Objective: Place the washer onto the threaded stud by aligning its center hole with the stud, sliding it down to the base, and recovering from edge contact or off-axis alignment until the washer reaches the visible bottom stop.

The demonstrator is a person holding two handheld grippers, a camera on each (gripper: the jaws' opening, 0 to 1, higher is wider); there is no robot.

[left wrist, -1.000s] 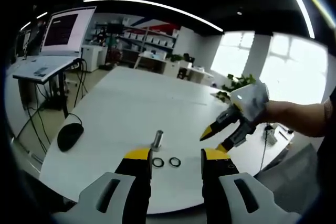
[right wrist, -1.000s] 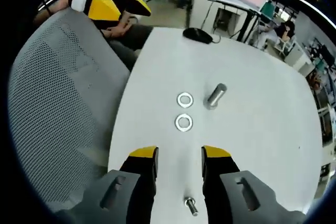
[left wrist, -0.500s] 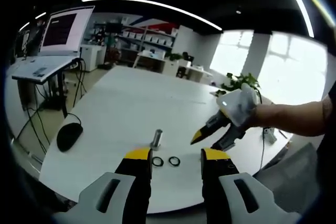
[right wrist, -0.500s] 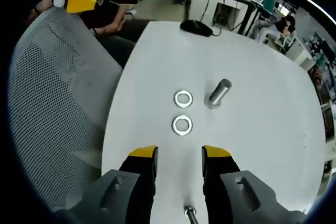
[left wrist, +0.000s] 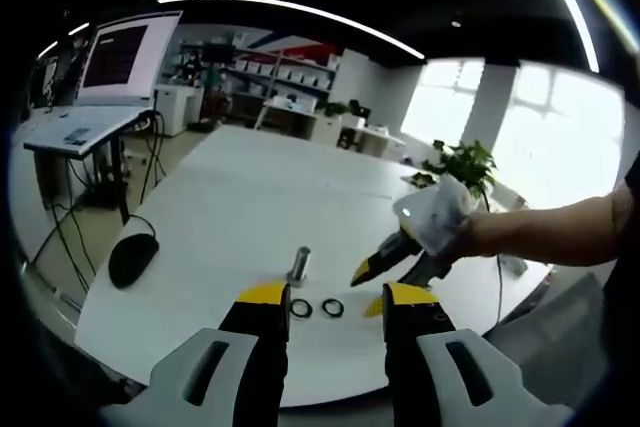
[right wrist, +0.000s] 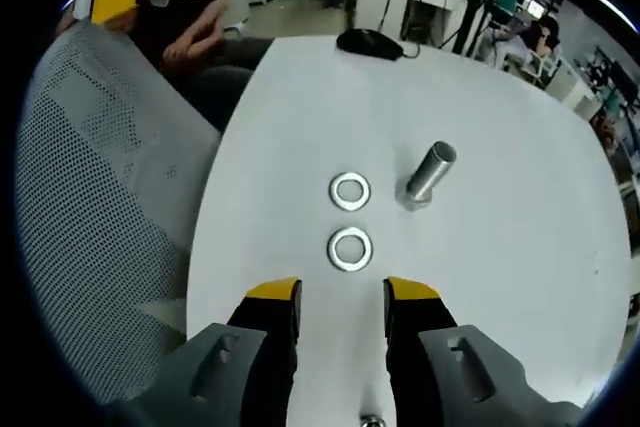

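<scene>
Jaws of right gripper spread apart and holding nothing, poised just short of near washer; jaws of left gripper likewise apart and bare

Near washer flat on white desk, hole facing up, not yet lifted. Far washer also flat, just beyond it, well clear of any jaws. Threaded stud upright on its base beside far washer, long axis rising off the desk and leaning toward the top right in right gripper view through lens distortion; no washer on it

Judged barely begun: no grasp, no lift, no alignment over the stud, no slide to the bottom stop

Farther out, black mouse near far desk edge, grey mesh chair to one side
</scene>
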